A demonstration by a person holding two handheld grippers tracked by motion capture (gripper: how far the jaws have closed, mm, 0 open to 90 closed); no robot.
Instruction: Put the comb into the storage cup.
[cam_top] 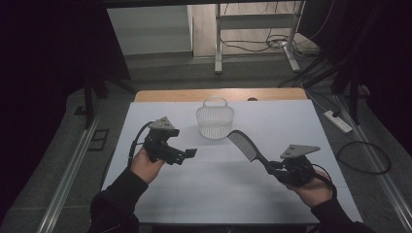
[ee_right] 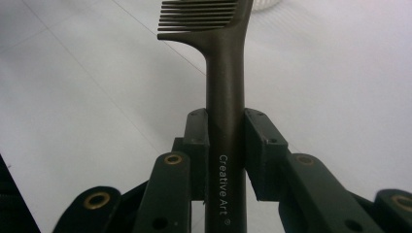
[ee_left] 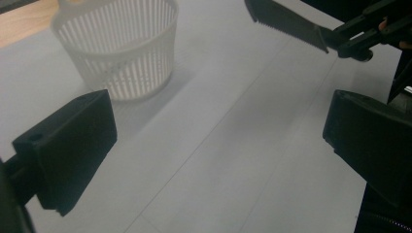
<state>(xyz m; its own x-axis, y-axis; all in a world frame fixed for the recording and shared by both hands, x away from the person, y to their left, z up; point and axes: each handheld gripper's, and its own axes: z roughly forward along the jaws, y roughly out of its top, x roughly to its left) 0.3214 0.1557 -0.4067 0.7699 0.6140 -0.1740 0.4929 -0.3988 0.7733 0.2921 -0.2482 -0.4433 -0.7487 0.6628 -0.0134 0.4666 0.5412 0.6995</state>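
A black comb (cam_top: 244,144) with a long handle is clamped by its handle in my right gripper (cam_top: 272,168), teeth end raised toward the basket. In the right gripper view both pads press the handle (ee_right: 226,97), and my right gripper (ee_right: 227,141) is shut on it. A white slatted plastic basket (cam_top: 215,119) stands upright at the table's far middle. My left gripper (cam_top: 185,155) hovers left of centre, pointing right. Seen in the left gripper view, my left gripper (ee_left: 218,145) is open with only bare table between its jaws, the basket (ee_left: 116,48) ahead at upper left and the comb (ee_left: 291,22) at upper right.
The white table (cam_top: 218,189) has a wooden strip (cam_top: 170,94) along its far edge. On the floor lie a power strip (cam_top: 337,121) and cables (cam_top: 362,158) to the right. A metal frame (cam_top: 218,43) stands beyond the table.
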